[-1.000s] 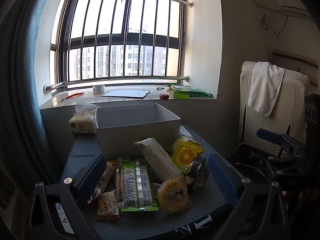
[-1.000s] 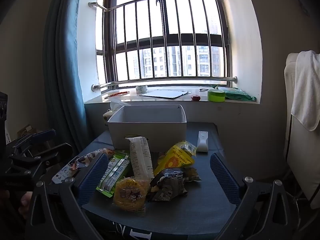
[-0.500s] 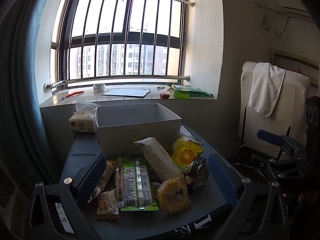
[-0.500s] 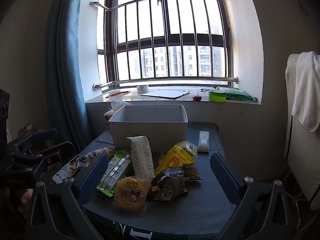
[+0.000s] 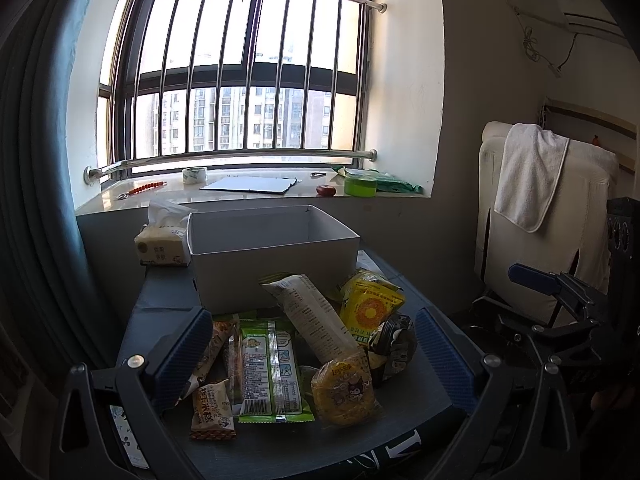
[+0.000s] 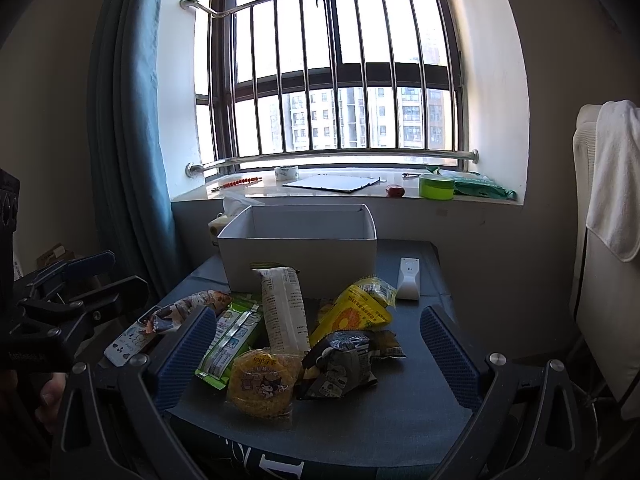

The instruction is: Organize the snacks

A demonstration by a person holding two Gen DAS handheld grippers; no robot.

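Observation:
A pile of snack packets lies on a dark table (image 5: 280, 444) in front of an open white box (image 5: 276, 256): a long white packet (image 5: 316, 316), a green packet (image 5: 270, 368), a round yellow packet (image 5: 344, 388), a yellow sunflower packet (image 5: 370, 308), a dark packet (image 5: 394, 344) and a small brown bar (image 5: 210, 412). My left gripper (image 5: 314, 364) is open and empty, hovering before the pile. My right gripper (image 6: 312, 360) is open and empty, also before the pile (image 6: 280, 336); the box (image 6: 300, 248) stands behind.
A tissue pack (image 5: 162, 246) sits left of the box. A white remote (image 6: 408, 278) lies to the box's right. The windowsill (image 5: 256, 196) holds tape, paper and a green tub. A blue curtain (image 6: 128, 140) hangs left; a towel-draped chair (image 5: 532, 184) stands right.
Both gripper views have shifted only slightly. The snacks and box have not moved.

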